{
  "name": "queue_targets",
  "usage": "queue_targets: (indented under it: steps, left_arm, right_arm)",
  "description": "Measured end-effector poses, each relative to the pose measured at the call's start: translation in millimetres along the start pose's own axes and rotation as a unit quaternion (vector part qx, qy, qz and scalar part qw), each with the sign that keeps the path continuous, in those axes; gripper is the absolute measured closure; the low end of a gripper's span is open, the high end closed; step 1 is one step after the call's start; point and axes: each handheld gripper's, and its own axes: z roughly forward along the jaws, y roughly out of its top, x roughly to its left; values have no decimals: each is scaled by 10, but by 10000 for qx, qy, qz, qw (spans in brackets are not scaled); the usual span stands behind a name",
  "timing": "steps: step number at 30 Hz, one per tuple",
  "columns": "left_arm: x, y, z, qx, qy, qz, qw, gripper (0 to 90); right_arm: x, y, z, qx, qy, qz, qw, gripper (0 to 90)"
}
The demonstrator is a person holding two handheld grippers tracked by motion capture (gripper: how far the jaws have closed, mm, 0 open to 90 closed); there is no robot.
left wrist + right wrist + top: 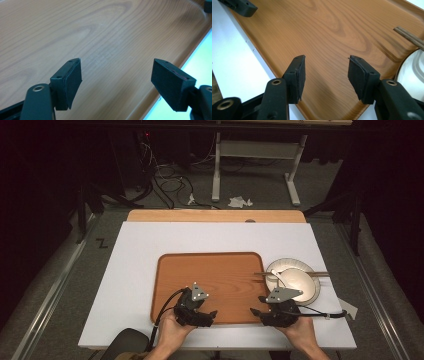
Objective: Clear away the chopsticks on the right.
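Wooden tray (pixel 215 280) on white surface (pixel 135 270); left gripper (pixel 212 314), right gripper (pixel 254 310) over near edge, jaws of both spread, empty

item: left tool (pixel 209 314), held in my left hand (pixel 172 330). forearm enters from the bottom edge, angled up and slightly right. jaws point right, toward the other tool. in the left gripper view the two black jaws stand wide apart, nothing between the pads (pixel 73 82). grey three-cornered plate on top; cable loops off to the left.

item: right tool (pixel 256 306), held in my right hand (pixel 302 330). forearm enters from the bottom right, angled up and left. jaws point left. in the right gripper view the jaws are parted, pads (pixel 359 76) bare, gap narrower than the left's. grey plate on top; cable trails right.

both tools low, level with each other, well apart.
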Motion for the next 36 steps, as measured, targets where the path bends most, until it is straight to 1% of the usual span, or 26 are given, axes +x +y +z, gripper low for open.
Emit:
queue_targets:
  steps: [1,5,10,12,14,17,18,20,22,23,25,26,29,31,34,36]
  left_arm:
    - [-2,0,1,1,-3,5,10000,247]
    - [-4,1,3,6,12,28,10000,247]
    - [-2,2,5,17,4,3,10000,247]
    - [1,3,0,2,-34,-32,10000,244]
    - [0,4,1,-4,-17,-54,10000,244]
    - [2,6,-5,-3,0,-63,10000,238]
    - [2,8,-2,-6,-8,-75,10000,240]
    - [0,9,3,8,7,-59,10000,241]
    - [-1,8,0,2,12,-50,10000,242]
    - [-1,7,-5,-5,19,-43,10000,241]
    - [0,6,-6,-5,19,-44,10000,241]
    - [1,5,-6,-1,28,-30,10000,241]
    - [-1,7,-2,7,29,-59,10000,242]
    - [1,15,2,14,38,-45,10000,242]
    - [-1,9,5,46,38,-34,10000,242]
    - [0,8,2,18,40,-37,10000,241]
  right_arm:
    - [2,-4,5,4,-1,-44,10000,488]
    - [5,-10,4,28,1,-62,10000,489]
    - [1,-10,-8,36,-34,-83,10000,483]
    - [3,-11,-9,44,-32,-96,9999,474]
    - [2,-10,-13,42,-32,-97,9999,472]
    - [-1,-6,-39,-8,-23,-95,10000,468]
    - [-9,-7,-59,-80,-15,-109,9999,468]
    - [-8,-5,-74,-39,-15,-81,10000,468]
    - [-13,-5,-89,-51,-56,-113,9999,466]
    - [-14,-3,-107,-116,-102,-85,9998,462]
    - [-23,0,-119,-145,-107,-98,9998,459]
    - [-27,2,-126,-182,-145,-76,9997,454]
    - [-35,4,-148,-170,-189,-12,9997,437]
    - [-40,3,-152,-162,-214,-66,9996,434]
    - [-50,6,-186,-148,-232,-38,9996,434]
    - [-63,13,-219,-255,-243,-20,9994,432]
